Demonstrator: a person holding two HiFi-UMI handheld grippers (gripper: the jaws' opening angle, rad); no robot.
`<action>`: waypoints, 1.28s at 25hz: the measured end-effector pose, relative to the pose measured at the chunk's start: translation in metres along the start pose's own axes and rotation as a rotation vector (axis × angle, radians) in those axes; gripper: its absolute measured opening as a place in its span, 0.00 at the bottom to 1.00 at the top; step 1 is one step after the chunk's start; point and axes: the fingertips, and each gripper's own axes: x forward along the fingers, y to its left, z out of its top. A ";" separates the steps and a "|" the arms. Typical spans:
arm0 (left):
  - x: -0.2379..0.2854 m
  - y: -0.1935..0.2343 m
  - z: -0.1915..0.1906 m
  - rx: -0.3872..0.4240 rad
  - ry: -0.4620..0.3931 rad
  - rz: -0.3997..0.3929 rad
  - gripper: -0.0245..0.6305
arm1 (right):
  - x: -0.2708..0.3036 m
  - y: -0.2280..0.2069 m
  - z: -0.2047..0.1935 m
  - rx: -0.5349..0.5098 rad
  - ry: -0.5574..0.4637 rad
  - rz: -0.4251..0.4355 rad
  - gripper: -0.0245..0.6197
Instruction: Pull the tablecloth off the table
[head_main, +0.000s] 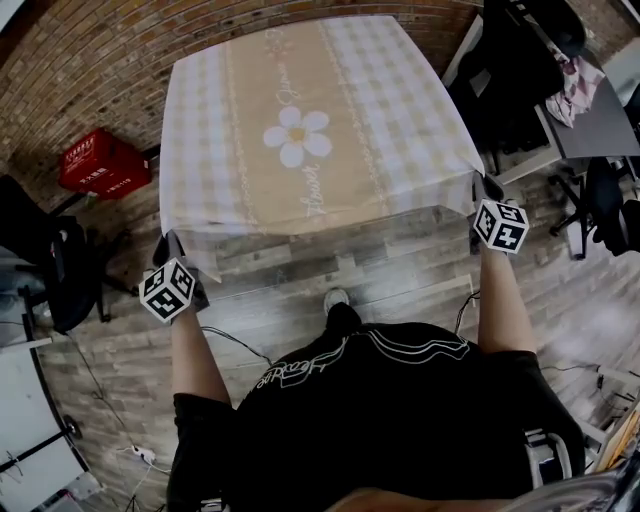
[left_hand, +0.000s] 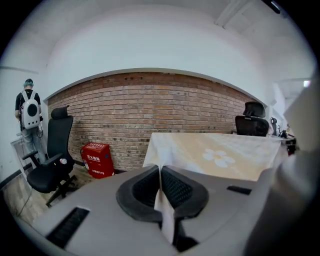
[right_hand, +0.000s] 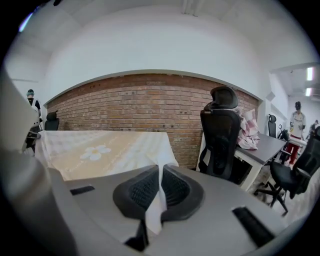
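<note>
The right gripper (right_hand: 160, 171) has its two dark ribbed pads (right_hand: 142, 191) closed together on a corner of the tablecloth (right_hand: 117, 149), and a pale fold of the fabric hangs down out of the gap between them. From that pinched corner the cloth stretches away to the left, beige with checked borders and a white flower (right_hand: 95, 152) printed at its middle. A brick wall (right_hand: 140, 102) runs behind it. A black office chair (right_hand: 221, 132) stands to the right, beside a grey desk (right_hand: 267, 147) with a pink-and-white garment (right_hand: 248, 132) lying on it.
</note>
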 end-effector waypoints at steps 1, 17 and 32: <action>-0.004 -0.004 0.004 -0.004 -0.010 -0.005 0.05 | -0.003 0.002 0.005 0.004 -0.014 0.007 0.03; -0.063 -0.054 0.021 -0.108 -0.098 -0.053 0.04 | -0.059 0.006 0.014 0.170 -0.132 0.082 0.03; -0.104 -0.075 -0.004 -0.118 -0.102 -0.053 0.05 | -0.094 0.006 -0.015 0.184 -0.130 0.115 0.03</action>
